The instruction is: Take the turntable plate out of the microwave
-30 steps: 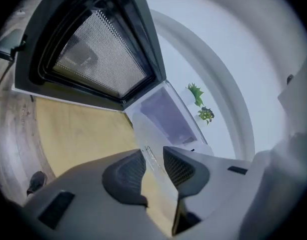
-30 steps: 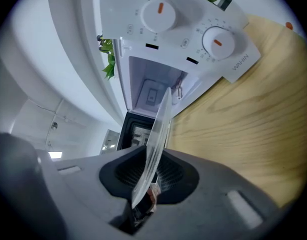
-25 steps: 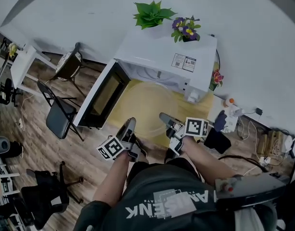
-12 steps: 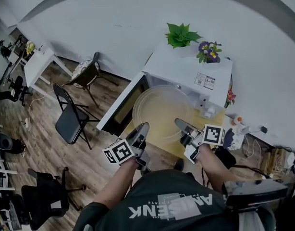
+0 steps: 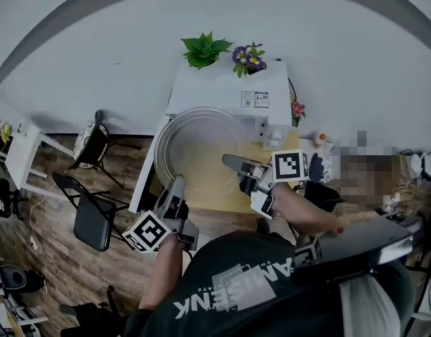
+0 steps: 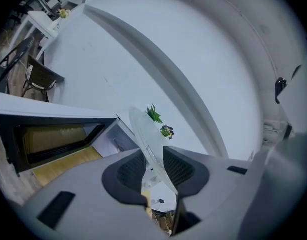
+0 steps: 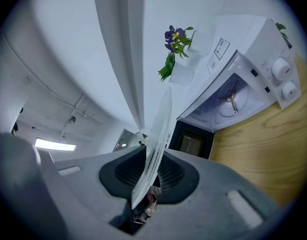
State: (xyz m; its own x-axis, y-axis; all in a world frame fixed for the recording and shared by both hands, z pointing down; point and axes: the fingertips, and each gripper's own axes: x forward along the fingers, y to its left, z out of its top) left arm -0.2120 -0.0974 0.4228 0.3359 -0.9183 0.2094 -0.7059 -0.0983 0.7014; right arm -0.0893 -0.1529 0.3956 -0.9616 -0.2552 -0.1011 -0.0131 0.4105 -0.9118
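The clear glass turntable plate (image 5: 194,144) hangs in the air in front of the white microwave (image 5: 226,88), above the wooden table (image 5: 222,188). My left gripper (image 5: 176,186) is shut on its near left rim, and my right gripper (image 5: 230,162) is shut on its near right rim. In the left gripper view the plate (image 6: 146,136) runs edge-on between the pads of my left gripper (image 6: 152,165). The right gripper view shows the plate's rim (image 7: 161,126) pinched in my right gripper (image 7: 148,173), with the microwave cavity (image 7: 232,100) standing open behind it.
The microwave door (image 6: 53,139) is swung open to the left. A green plant (image 5: 203,50) and purple flowers (image 5: 249,56) sit on top of the microwave. Two chairs (image 5: 85,213) stand on the wooden floor at left. Small clutter (image 5: 321,166) lies right of the table.
Both grippers have risen together with the plate between them. The plate now sits higher and looks larger, in front of the microwave's top.
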